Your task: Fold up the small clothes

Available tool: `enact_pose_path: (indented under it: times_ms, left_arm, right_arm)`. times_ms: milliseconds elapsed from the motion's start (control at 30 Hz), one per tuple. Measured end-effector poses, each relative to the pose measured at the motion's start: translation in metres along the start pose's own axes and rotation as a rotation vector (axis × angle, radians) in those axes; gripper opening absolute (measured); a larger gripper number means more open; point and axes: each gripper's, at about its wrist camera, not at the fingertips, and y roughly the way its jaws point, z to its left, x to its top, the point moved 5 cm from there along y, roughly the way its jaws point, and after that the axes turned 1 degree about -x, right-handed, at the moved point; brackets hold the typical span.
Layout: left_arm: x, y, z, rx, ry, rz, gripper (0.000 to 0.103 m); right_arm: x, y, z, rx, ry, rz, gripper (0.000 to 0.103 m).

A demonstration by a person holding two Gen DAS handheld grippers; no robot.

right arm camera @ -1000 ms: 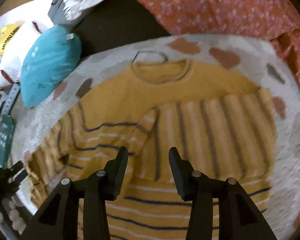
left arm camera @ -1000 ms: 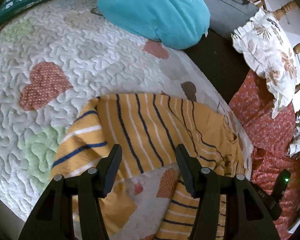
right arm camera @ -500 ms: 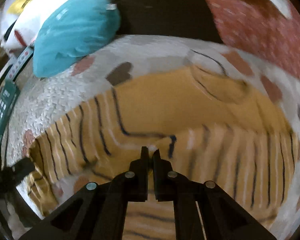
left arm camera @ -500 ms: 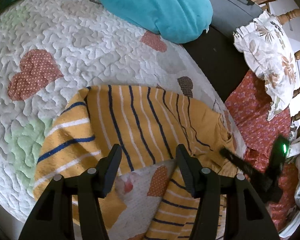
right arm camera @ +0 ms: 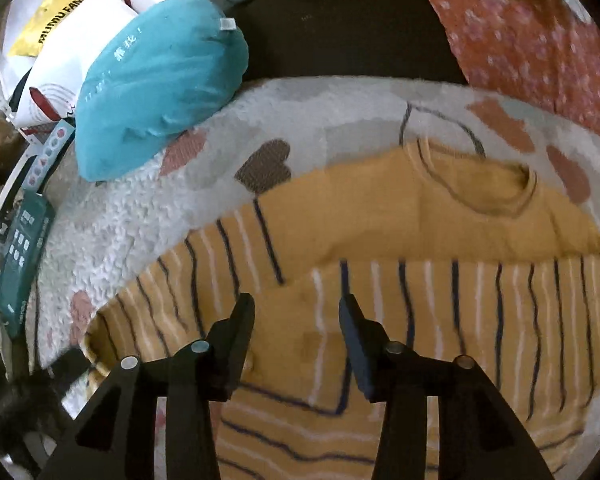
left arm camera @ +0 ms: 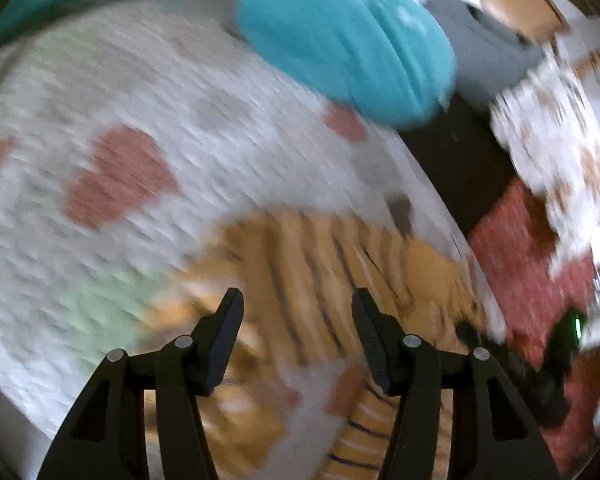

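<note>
A mustard-yellow sweater [right arm camera: 440,216] with navy and white stripes lies flat on a white quilt [right arm camera: 112,216], neck hole to the far right. One striped sleeve [right arm camera: 480,312] is folded across its chest. My right gripper [right arm camera: 296,300] hovers over the end of that sleeve. Its jaws are opening and the pads press on nothing; the knit only lies below them. In the blurred left wrist view, my left gripper [left arm camera: 296,296] stands open above the sweater's [left arm camera: 308,264] striped part, with nothing held.
A teal pillow [right arm camera: 160,100] rests on the quilt's far edge, with a green box [right arm camera: 20,256] and white bags [right arm camera: 72,40] beyond it. Red floral fabric [right arm camera: 520,32] lies at the right. The quilt [left arm camera: 140,120] carries heart patches.
The right gripper, shut half a second ago over the sleeve's end, now stands apart, and the sleeve lies across the chest. The left gripper has shifted sideways, blurring its view.
</note>
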Motion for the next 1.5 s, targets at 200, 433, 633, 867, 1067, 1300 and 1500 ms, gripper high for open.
enact_pose_path:
  times_ms: [200,433,633,867,1067,1300,1500]
  left_arm:
    - [0.045,-0.09,0.118,0.318,-0.272,-0.316,0.055]
    - [0.045,-0.11,0.176,0.391,-0.401,-0.319,0.055]
    - [0.047,-0.097,0.167,0.369,-0.358,-0.279,0.055]
    - [0.045,-0.085,0.146,0.352,-0.296,-0.251,0.055]
    - [0.04,-0.069,0.133,0.331,-0.275,-0.2,0.055]
    - [0.022,-0.024,0.063,0.254,-0.109,-0.089,0.055]
    - [-0.007,0.014,-0.003,0.193,0.053,0.001,0.055]
  right_arm:
    - [-0.053,-0.014,0.096,0.178,-0.24,0.048,0.051]
    - [-0.138,0.008,0.199,0.278,-0.475,0.144,0.055]
    - [-0.153,0.029,0.189,0.085,-0.41,0.118,0.057]
    - [-0.159,0.046,0.186,0.145,-0.277,0.188,0.01]
    - [-0.111,-0.014,0.162,0.116,-0.298,0.04,0.009]
    - [-0.027,-0.1,0.02,-0.175,-0.173,-0.117,0.008]
    - [-0.019,-0.11,-0.137,-0.508,-0.021,-0.051,0.008]
